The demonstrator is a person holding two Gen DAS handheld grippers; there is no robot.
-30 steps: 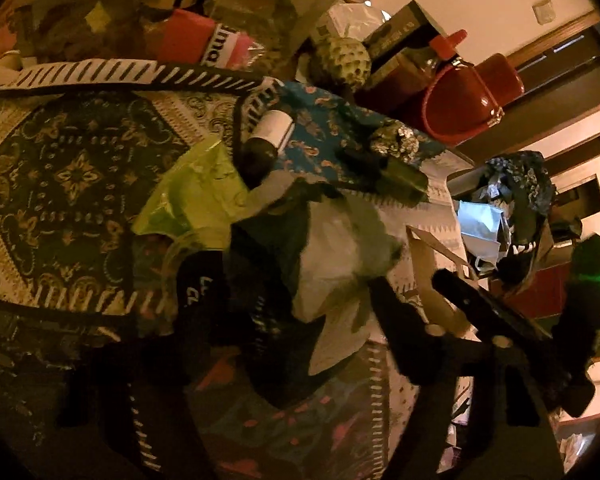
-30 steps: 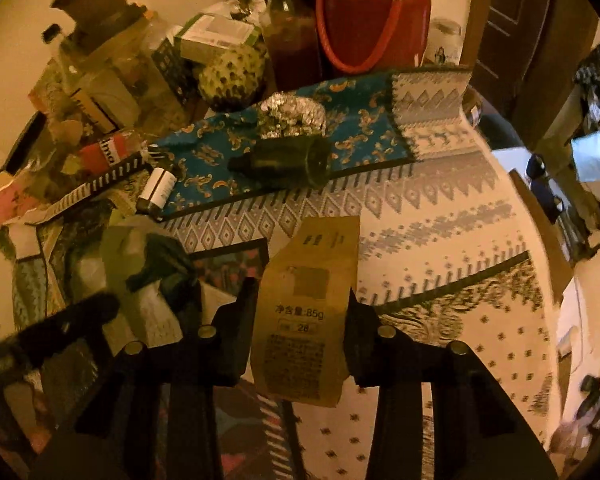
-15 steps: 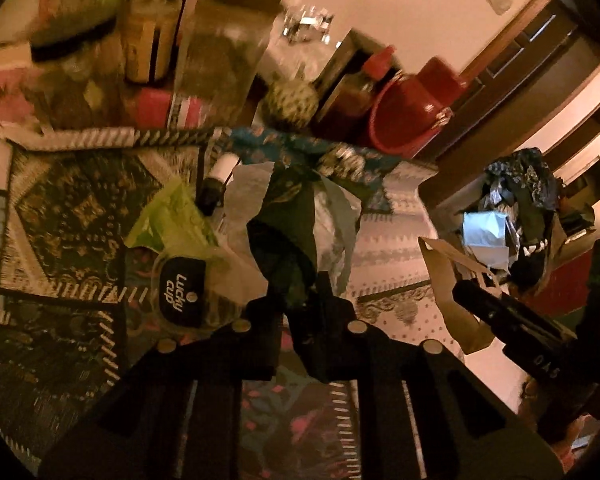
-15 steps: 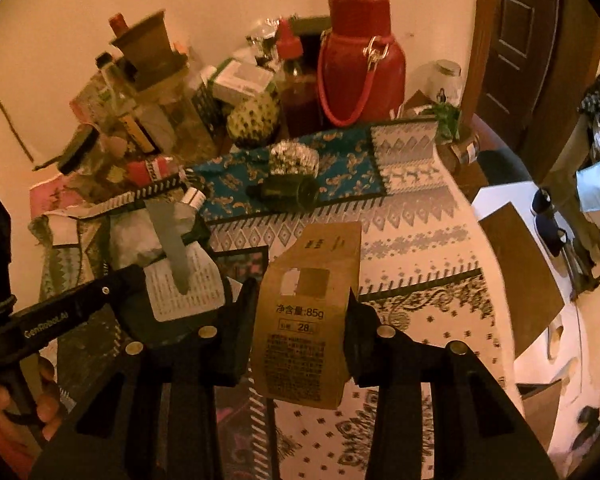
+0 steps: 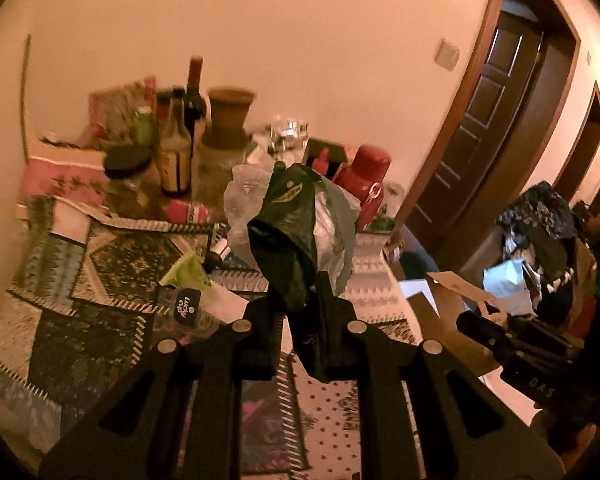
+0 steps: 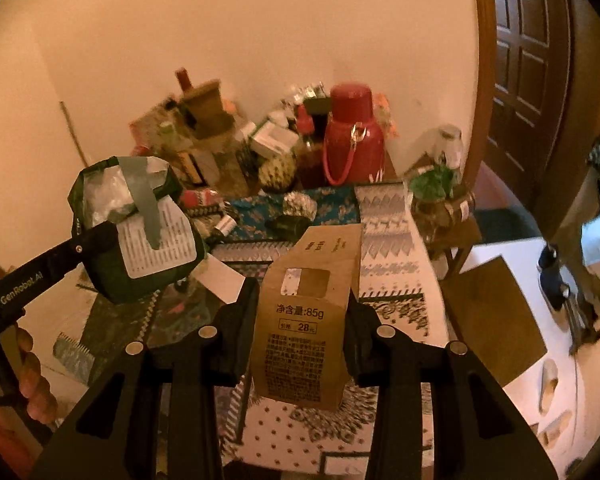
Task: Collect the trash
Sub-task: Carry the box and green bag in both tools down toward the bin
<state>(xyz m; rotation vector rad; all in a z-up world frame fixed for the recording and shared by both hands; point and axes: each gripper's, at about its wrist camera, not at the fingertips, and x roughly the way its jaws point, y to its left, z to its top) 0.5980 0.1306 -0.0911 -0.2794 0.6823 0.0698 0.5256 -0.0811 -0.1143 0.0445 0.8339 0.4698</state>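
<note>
1. Left tongs [image 5: 298, 300]: pressed together on a crumpled dark green wrapper [image 5: 290, 232] with a silvery lining, held clear above the tabletop [image 5: 100, 264]. In the right wrist view the same wrapper [image 6: 140, 236] shows a white printed label and a grey strip, pinched at the tip of the left tongs [image 6: 96, 240]; the person's fingers [image 6: 32, 376] grip the handle below.
2. Right tongs [image 6: 302, 320]: pinching a brown paper pouch [image 6: 308, 316] between both pads, upright, its printed face toward the camera, raised off the tabletop [image 6: 392, 248].
3. Beyond the left tongs, on the patterned cloth: a lime-green scrap [image 5: 186, 274] and a clear cup with a dark "Lucky cup" label [image 5: 186, 306], lying just beside each other.
4. Beyond the right tongs: a dark bottle [image 6: 288, 224] on its side, a foil ball [image 6: 300, 204] just behind it, and a red thermos [image 6: 352, 136] against the wall.
5. To the right of the left tongs: the right tongs [image 5: 516, 344] with the pouch [image 5: 456, 300].
</note>
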